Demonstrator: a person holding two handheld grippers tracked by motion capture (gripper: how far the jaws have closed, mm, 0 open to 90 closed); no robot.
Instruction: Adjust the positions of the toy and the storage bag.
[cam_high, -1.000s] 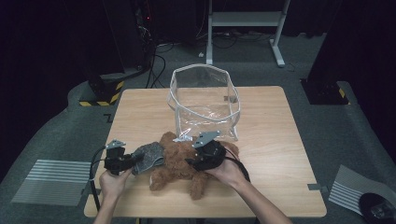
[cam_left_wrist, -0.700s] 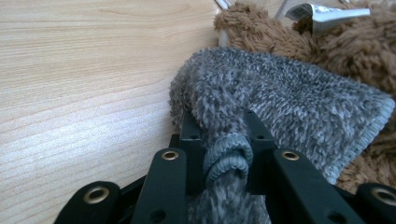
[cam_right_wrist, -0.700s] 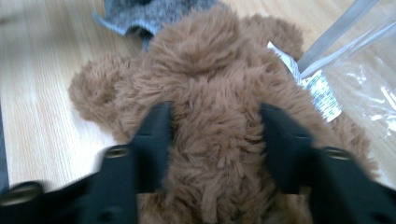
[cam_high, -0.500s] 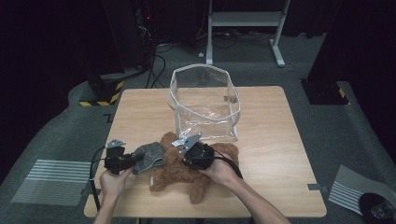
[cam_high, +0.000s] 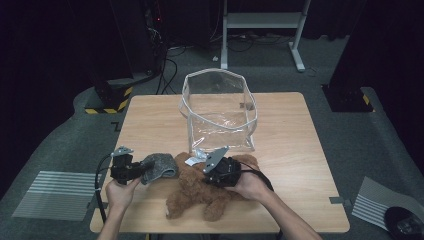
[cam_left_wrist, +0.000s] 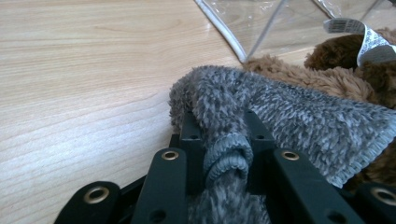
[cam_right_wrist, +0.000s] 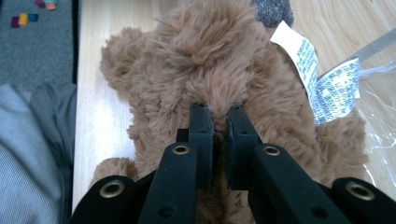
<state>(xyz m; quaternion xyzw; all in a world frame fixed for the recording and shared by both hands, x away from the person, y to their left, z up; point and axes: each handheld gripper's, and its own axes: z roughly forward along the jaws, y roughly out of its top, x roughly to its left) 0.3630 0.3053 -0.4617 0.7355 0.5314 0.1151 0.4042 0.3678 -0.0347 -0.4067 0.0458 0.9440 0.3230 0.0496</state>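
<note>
A brown teddy bear (cam_high: 197, 197) lies near the table's front edge, with a white tag (cam_right_wrist: 303, 56) on it. My right gripper (cam_high: 206, 178) lies over its middle and points left. Its jaws have just been closing and are now shut on a tuft of the bear's fur (cam_right_wrist: 210, 60), with the right gripper (cam_right_wrist: 218, 114) pinching it between narrow jaws. A grey fuzzy cloth (cam_high: 160, 166) rests against the bear's left side. My left gripper (cam_high: 139, 171) is shut on the cloth's rolled hem (cam_left_wrist: 280, 112), bunched between the left gripper (cam_left_wrist: 219, 122) jaws.
A clear plastic bag (cam_high: 192, 112) stands open behind the bear at the table's middle, its corner (cam_left_wrist: 252, 18) close to the cloth. The bare wooden table (cam_high: 295, 145) stretches to the right and back left. A person's sleeve (cam_right_wrist: 28, 154) is at the front edge.
The right gripper's jaws went from wide apart to closed on the bear's fur, and that hand shifted left, then slightly back. The left gripper and the cloth kept still.
</note>
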